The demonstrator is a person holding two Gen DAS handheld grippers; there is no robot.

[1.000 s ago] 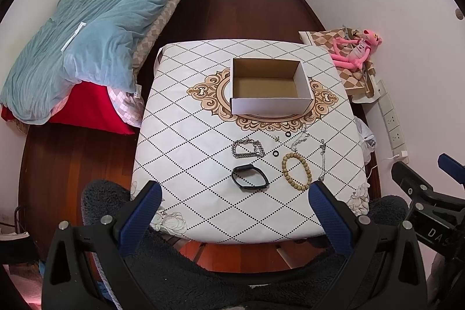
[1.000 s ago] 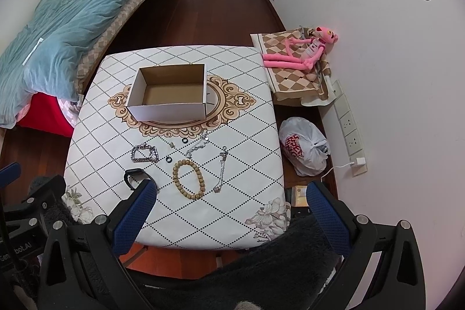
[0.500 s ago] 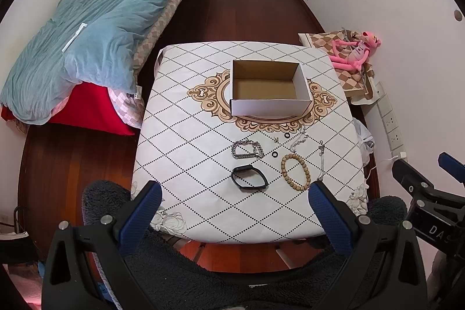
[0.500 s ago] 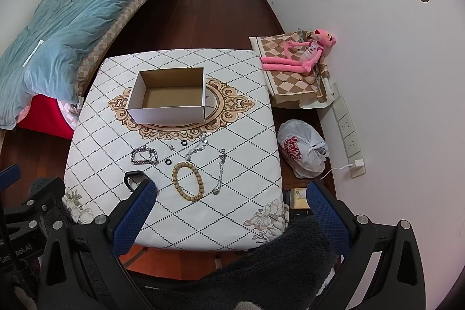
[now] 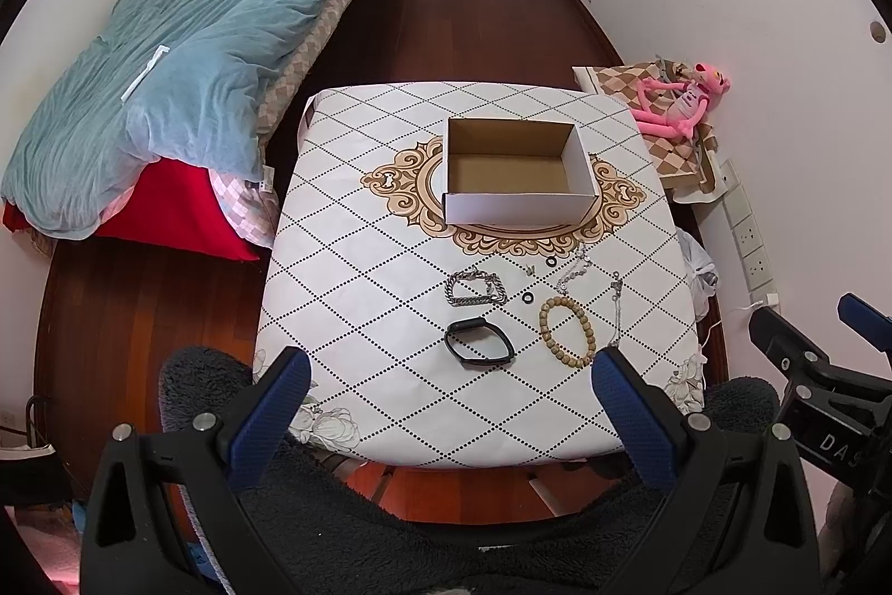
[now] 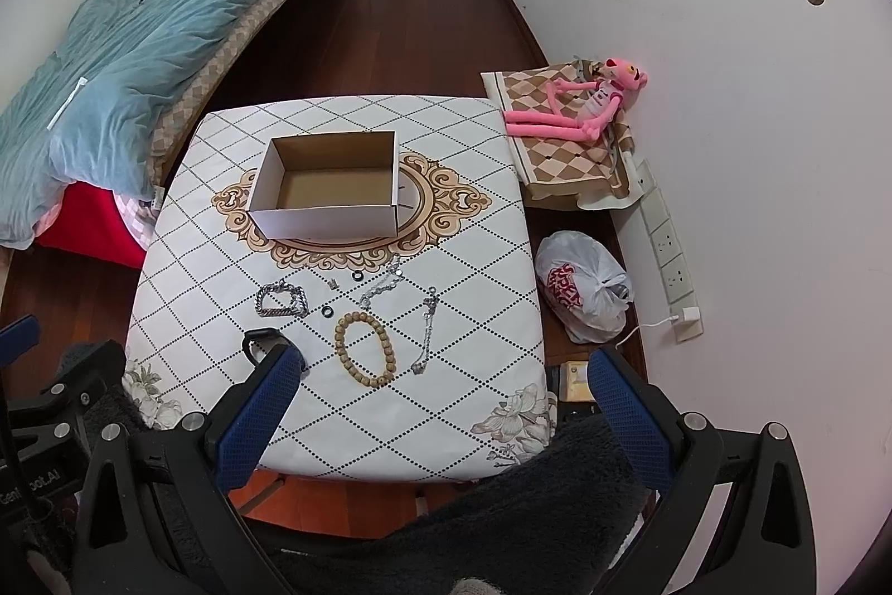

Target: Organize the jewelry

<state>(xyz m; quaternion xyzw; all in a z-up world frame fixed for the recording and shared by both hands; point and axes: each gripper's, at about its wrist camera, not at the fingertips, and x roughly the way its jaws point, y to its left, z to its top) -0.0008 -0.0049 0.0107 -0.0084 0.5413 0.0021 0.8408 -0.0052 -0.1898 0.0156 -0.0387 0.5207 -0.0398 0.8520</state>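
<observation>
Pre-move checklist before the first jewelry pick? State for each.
1. Left gripper jaws open, nothing held: ok.
2. Right gripper jaws open, nothing held: ok.
3. Box upright, open at the top, nothing visible inside: ok.
4. Pieces lie apart on the table: chain bracelet, black band, bead bracelet, two thin chains, two rings: ok.
5. Black band in right wrist view: partly hidden behind a finger; clear in left view: ok.
6. Tiny piece near the rings, type and graspability: cannot tell.
</observation>
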